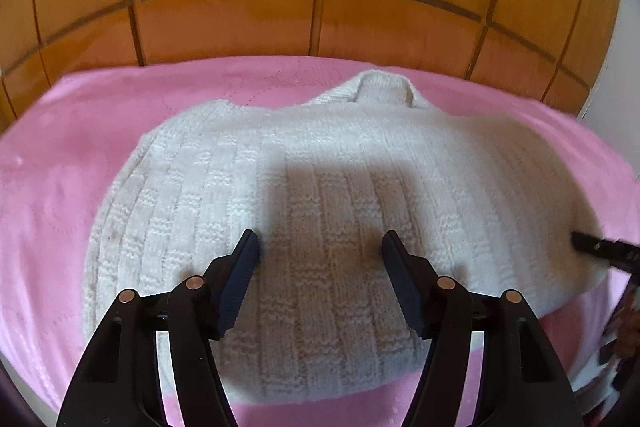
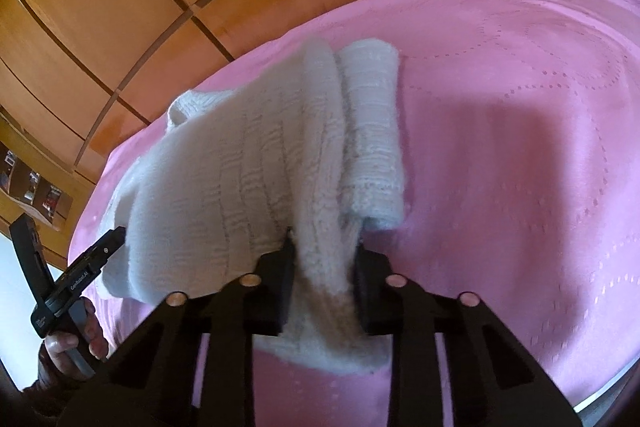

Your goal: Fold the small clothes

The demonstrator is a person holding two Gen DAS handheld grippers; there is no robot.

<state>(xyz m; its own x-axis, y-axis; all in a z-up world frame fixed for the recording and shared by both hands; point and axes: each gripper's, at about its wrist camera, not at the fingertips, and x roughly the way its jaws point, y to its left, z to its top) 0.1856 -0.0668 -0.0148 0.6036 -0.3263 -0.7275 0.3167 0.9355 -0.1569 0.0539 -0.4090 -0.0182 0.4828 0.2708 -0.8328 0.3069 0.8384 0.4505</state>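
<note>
A white knitted sweater (image 1: 320, 167) lies spread on a pink blanket (image 1: 60, 187), collar at the far side. My left gripper (image 1: 320, 239) is open, its two pads apart over the near middle of the knit, with nothing pinched. At the sweater's right edge a finger (image 1: 600, 247) of the right gripper reaches in. In the right wrist view my right gripper (image 2: 324, 247) is shut on a bunched fold of the sweater (image 2: 240, 167), whose edge is lifted and rolled over. A folded sleeve (image 2: 372, 131) lies beside it. A finger (image 2: 100, 251) of the left gripper touches the sweater's far side.
A wooden panelled wall (image 1: 240, 7) stands close behind the blanket's far edge. Bare pink blanket (image 2: 520, 147) stretches to the right of the sweater. A hand (image 2: 76, 343) holds the left gripper's handle. A shelf with small items (image 2: 32, 187) sits at the left.
</note>
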